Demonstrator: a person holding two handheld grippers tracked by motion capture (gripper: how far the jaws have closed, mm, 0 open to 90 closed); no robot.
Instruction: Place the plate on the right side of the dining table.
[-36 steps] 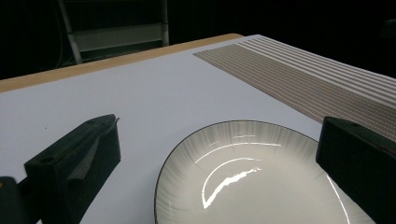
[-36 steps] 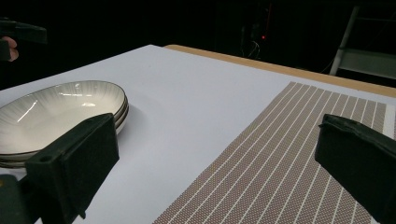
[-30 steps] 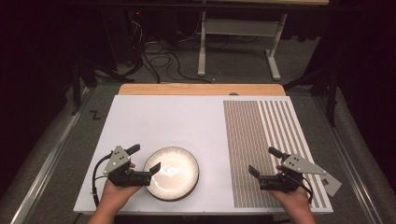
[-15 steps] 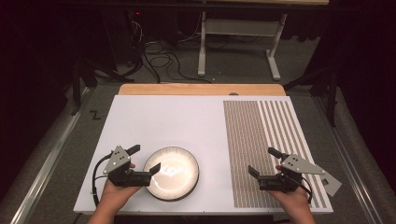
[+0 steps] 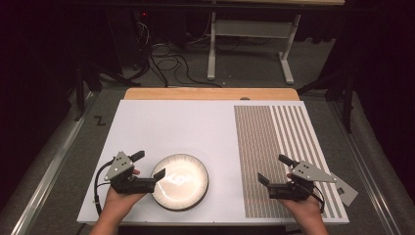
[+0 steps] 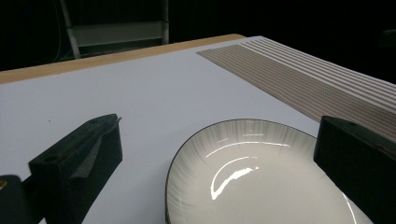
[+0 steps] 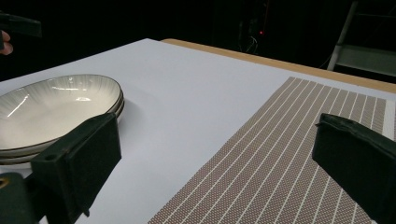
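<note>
While our left gripper (image 5: pixel 149 165) is spread wide around the near-left rim of the round, glossy, ribbed bowl (image 5: pixel 180 181) on the smooth white table (image 5: pixel 186 127), our right gripper (image 5: pixel 274 170) hangs wide apart over the woven striped mat (image 5: pixel 274 147).

Black "Z" mark (image 5: pixel 99 120) on the floor

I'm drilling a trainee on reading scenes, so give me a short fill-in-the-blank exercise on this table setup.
1. The plates are stacked ____ high.
2. The left gripper has its jaws ____, one jaw over the stack's rim.
3. The right gripper hovers over the ____ placemat.
4. The placemat lies on the person's ____ side of the table.

Missing words: two; open; striped; right
</note>
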